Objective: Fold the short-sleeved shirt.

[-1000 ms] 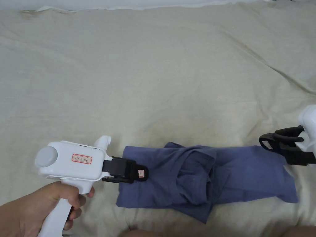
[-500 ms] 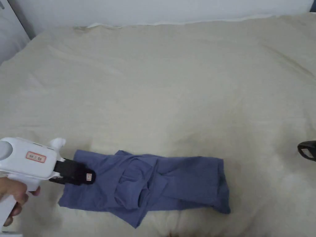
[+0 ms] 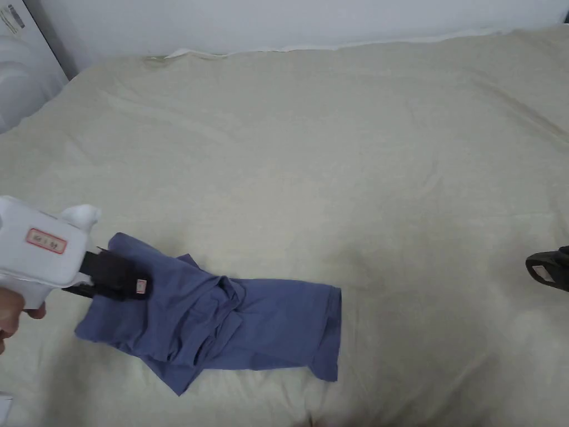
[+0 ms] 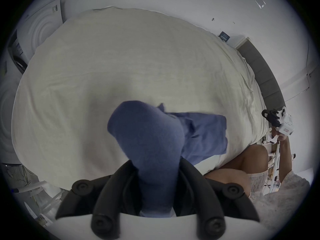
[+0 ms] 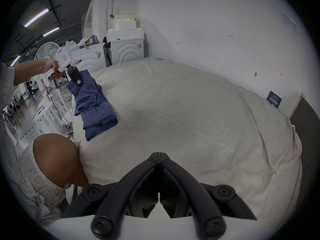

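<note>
One short-sleeved shirt [image 3: 222,322], blue soft knit, folded into a rumpled oblong, lying at the near left of one bed sheet [image 3: 333,167], cream, matte, lightly creased. Two grippers, white housings, black jaws: left gripper [image 3: 136,284] clamped on the shirt's left end, that end lifted; right gripper [image 5: 159,154] jaws closed together on nothing, well apart from the shirt.

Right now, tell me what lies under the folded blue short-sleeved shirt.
The folded blue short-sleeved shirt rests on the wrinkled beige bedsheet. Its left end is lifted, clamped in the left gripper. Whatever sits beneath its lower layers is covered.
</note>
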Demonstrator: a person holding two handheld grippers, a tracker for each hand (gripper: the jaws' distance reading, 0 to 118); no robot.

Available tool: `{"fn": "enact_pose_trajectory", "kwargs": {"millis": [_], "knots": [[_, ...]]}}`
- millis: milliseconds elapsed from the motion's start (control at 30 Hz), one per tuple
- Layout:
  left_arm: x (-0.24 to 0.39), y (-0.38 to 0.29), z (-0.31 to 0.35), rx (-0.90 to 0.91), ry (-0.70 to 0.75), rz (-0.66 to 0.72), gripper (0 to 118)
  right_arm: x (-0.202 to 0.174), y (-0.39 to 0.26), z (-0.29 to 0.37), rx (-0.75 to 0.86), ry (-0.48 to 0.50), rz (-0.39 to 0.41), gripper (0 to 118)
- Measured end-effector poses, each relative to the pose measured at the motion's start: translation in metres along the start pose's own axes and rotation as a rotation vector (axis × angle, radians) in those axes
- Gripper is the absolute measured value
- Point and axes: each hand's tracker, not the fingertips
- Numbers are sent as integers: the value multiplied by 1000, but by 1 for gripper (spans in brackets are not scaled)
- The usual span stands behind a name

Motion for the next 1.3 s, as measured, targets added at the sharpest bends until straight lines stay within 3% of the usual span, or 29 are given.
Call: {"fn": "enact_pose_trajectory", "kwargs": {"millis": [300,500,1067,1133,1300], "knots": [[93,14,-45,-45,-126,38,21,11,-8,15,30,-11,-28,0],[133,11,-98,-93,-136,6,21,17,-17,20,37,-17,-47,0],[181,3,-154,-108,48,-99,25,20,-28,14,31,-15,-68,0],[185,0,-155,-98,60,-114,29,19,-27,12,30,-15,-68,0],[198,-3,-153,-78,34,-159,62,18,-26,12,32,-10,-64,0]]}}
